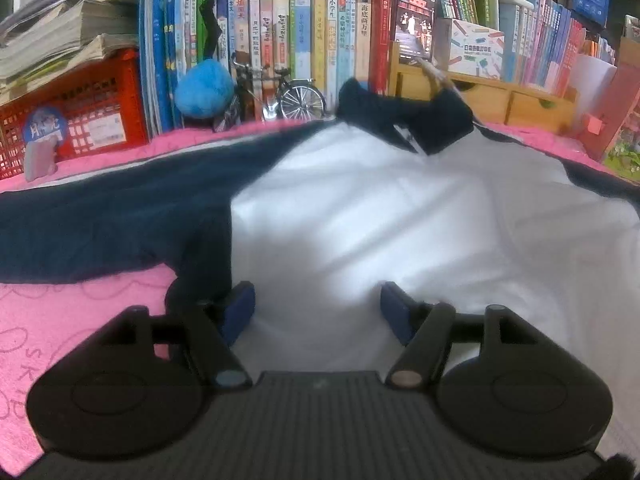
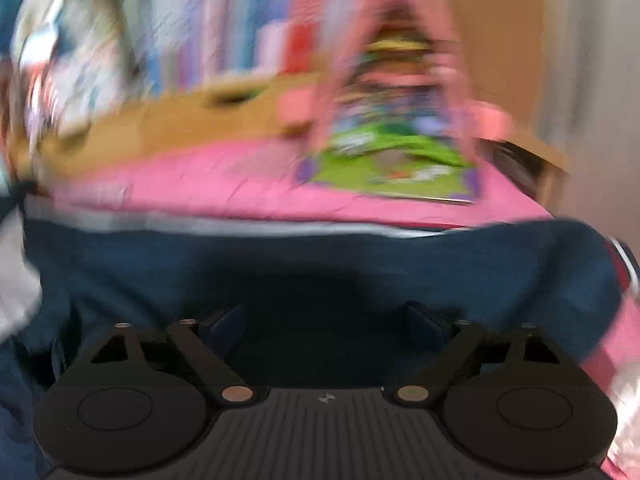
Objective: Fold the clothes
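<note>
Lying spread on the pink cloth (image 1: 80, 312) of the worktop, the white-and-navy shirt (image 1: 400, 220) fills both views. Left claw (image 1: 316, 306) gapes wide over white fabric; right claw (image 2: 324, 324) gapes wide over a navy sleeve (image 2: 320, 264). One book spine (image 1: 363, 28) reads "海底两万里".

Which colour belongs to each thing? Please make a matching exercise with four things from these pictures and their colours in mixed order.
Things:
1. crate
2. fluffy ball
3. table cover
4. shirt body

Colours:
a. white
b. red
c. pink
d. light blue

Pairs: 1-b, 2-d, 3-c, 4-a
</note>
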Motion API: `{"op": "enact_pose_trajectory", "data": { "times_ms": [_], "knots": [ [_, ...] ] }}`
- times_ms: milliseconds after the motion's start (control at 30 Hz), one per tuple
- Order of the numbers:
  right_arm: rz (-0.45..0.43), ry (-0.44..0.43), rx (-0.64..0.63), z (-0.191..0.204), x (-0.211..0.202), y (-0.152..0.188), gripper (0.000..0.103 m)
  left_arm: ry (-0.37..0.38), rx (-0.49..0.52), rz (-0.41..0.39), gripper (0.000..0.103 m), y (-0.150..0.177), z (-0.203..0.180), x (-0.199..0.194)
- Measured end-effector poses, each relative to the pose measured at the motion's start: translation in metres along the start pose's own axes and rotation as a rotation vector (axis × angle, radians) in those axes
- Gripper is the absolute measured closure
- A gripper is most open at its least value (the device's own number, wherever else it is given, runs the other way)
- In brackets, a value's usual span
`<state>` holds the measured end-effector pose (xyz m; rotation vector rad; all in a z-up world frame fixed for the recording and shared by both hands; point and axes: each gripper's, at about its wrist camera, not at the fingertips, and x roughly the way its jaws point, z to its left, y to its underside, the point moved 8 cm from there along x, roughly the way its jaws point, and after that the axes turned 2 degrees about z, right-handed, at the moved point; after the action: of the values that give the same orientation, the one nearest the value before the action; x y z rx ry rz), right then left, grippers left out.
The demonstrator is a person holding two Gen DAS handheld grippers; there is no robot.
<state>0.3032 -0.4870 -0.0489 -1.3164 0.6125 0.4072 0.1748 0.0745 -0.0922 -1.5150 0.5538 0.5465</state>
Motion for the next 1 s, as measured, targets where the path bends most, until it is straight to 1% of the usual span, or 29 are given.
{"op": "enact_pose_trajectory", "data": {
  "times_ms": [67,100,133,167,200,233,333,367,400,433,467,500,533,567,600,667,700,733,767,800,867,900,933,1000],
  "knots": [
    [-0.060,0.023,0.140,-0.038,-0.014,-0.007,0.013,0.002,0.004,0.001,0.031,0.000,-0.001,0.000],
    [-0.089,0.069,0.181,-0.058,-0.018,-0.010,0.012,0.002,0.005,0.002,0.030,0.000,-0.002,0.000],
    [-0.114,0.137,0.205,-0.076,-0.020,-0.014,0.007,0.001,0.005,0.002,0.030,0.000,-0.002,0.000],
    [-0.121,0.201,0.229,-0.094,-0.019,-0.017,0.003,0.001,0.005,0.002,0.030,0.000,-0.002,0.000],
    [-0.114,0.242,0.257,-0.109,-0.016,-0.018,0.003,0.001,0.005,0.002,0.030,0.000,-0.002,0.000],
    [-0.097,0.258,0.287,-0.120,-0.011,-0.018,0.000,0.001,0.005,0.002,0.030,0.000,-0.002,0.000],
    [-0.020,0.289,0.317,-0.133,0.015,-0.016,0.000,0.001,0.004,0.003,0.030,0.000,-0.002,0.000],
    [0.007,0.299,0.325,-0.137,0.024,-0.015,0.002,0.002,0.004,0.003,0.030,0.000,-0.002,0.000],
    [0.034,0.309,0.333,-0.140,0.032,-0.015,0.008,0.002,0.004,0.003,0.030,0.000,-0.002,0.000],
    [0.037,0.314,0.319,-0.140,0.038,-0.017,0.022,0.002,0.004,0.003,0.030,-0.001,-0.002,0.000],
    [0.030,0.317,0.296,-0.139,0.043,-0.021,0.050,0.002,0.004,0.003,0.030,0.000,-0.002,0.000],
    [0.021,0.309,0.278,-0.138,0.046,-0.026,0.064,0.002,0.005,0.003,0.030,0.000,-0.002,0.000],
    [-0.014,0.289,0.273,-0.137,0.047,-0.034,0.078,0.002,0.005,0.003,0.030,0.000,-0.002,0.000],
    [-0.061,0.265,0.273,-0.135,0.045,-0.043,0.079,0.002,0.005,0.003,0.030,0.000,-0.002,0.000],
    [-0.131,0.251,0.258,-0.133,0.041,-0.054,0.079,0.002,0.004,0.003,0.030,0.000,-0.002,0.000],
    [-0.371,0.211,0.146,-0.122,0.017,-0.076,0.077,0.002,0.005,0.003,0.030,0.000,-0.002,0.000],
    [-0.446,0.231,0.080,-0.119,0.010,-0.081,0.074,0.002,0.006,0.003,0.030,0.000,-0.002,0.000],
    [-0.428,0.275,0.054,-0.121,0.016,-0.082,0.064,0.002,0.006,0.003,0.030,0.000,-0.002,0.000],
    [-0.377,0.324,0.046,-0.125,0.027,-0.081,0.055,0.002,0.007,0.003,0.030,0.000,-0.002,0.000],
    [-0.298,0.353,0.068,-0.133,0.039,-0.076,0.052,0.002,0.007,0.003,0.030,0.000,-0.002,0.000],
    [-0.124,0.385,0.136,-0.148,0.063,-0.061,0.040,0.002,0.007,0.004,0.029,0.000,-0.002,0.000],
    [-0.105,0.384,0.162,-0.150,0.064,-0.055,0.039,0.002,0.007,0.004,0.029,0.000,-0.002,0.000],
    [-0.112,0.379,0.185,-0.150,0.060,-0.050,0.039,0.004,0.008,0.004,0.028,0.000,-0.002,0.000],
    [-0.203,0.325,0.210,-0.141,0.037,-0.047,0.039,0.006,0.011,0.005,0.027,0.000,-0.003,0.000]
  ]
}}
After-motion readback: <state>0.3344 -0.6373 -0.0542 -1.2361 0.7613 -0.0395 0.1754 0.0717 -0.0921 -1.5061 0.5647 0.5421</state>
